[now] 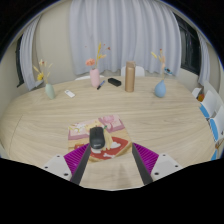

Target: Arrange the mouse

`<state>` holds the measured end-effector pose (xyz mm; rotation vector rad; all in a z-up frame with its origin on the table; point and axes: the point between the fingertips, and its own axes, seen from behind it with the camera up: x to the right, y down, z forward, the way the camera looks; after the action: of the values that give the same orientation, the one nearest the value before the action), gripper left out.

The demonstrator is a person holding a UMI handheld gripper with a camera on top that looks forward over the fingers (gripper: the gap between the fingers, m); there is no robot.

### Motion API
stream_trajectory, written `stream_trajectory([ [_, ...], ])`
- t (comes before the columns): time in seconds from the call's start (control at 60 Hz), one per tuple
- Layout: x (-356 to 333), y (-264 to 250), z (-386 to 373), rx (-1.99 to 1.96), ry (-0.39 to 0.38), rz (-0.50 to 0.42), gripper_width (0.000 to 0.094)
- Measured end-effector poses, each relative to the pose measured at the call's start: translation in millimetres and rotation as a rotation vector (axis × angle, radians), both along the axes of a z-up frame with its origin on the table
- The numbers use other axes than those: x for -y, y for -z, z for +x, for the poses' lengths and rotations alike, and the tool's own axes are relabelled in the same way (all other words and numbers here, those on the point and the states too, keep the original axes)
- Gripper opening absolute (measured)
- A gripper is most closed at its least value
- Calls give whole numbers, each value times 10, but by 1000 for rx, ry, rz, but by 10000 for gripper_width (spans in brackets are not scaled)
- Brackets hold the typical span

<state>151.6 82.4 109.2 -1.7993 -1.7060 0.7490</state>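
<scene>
A dark mouse [97, 138] lies on a red and white mouse mat [102, 150] on the round wooden table [150, 118]. The mouse sits just ahead of my gripper [112, 159], nearer the left finger. The gripper is open and holds nothing. Its purple pads [146, 158] show wide apart, with the near edge of the mat between them.
A pink book or box [111, 123] lies just beyond the mat, with a small card [78, 131] to its left. Further back stand vases with flowers [94, 75], a tan bottle [130, 77], a blue vase [160, 88] and a green vase [49, 90]. Chairs [212, 112] stand at the right. Curtains hang behind.
</scene>
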Motion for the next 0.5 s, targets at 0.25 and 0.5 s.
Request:
stream_trajectory([
  [0.25, -485, -225, 1069, 23, 31, 34, 859],
  [0.5, -899, -242, 1545, 28, 78, 49, 858],
])
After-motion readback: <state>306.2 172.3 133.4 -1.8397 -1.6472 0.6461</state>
